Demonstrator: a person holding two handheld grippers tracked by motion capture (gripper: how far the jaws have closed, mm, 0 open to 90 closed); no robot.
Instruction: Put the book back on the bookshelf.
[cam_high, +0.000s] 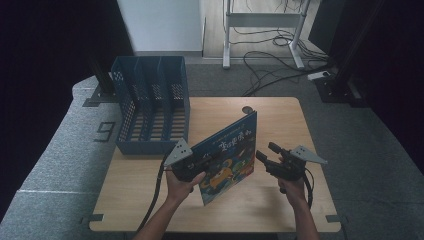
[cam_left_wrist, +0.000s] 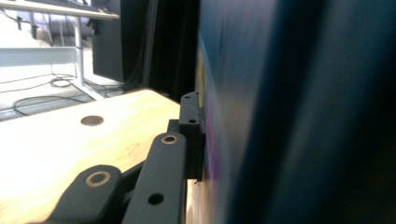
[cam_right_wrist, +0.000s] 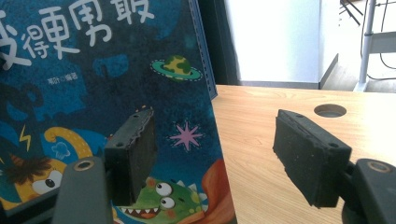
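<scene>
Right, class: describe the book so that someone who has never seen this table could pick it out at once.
Start at the wooden table and find the blue slotted file rack at its left rear. Just right of it, the left gripper holds the book tilted up on edge. It alone has a dark blue cover with cartoon monsters and white characters.

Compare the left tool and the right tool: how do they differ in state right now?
1. The left tool is shut on the picture book, clamping its cover; the right tool is open and holds nothing.
2. The left tool touches the book, which stands tilted on the wooden table; the right tool sits beside the book's free edge, apart from it.
Shared: both are black, hand-held, each topped by a grey three-cornered plate.
</scene>
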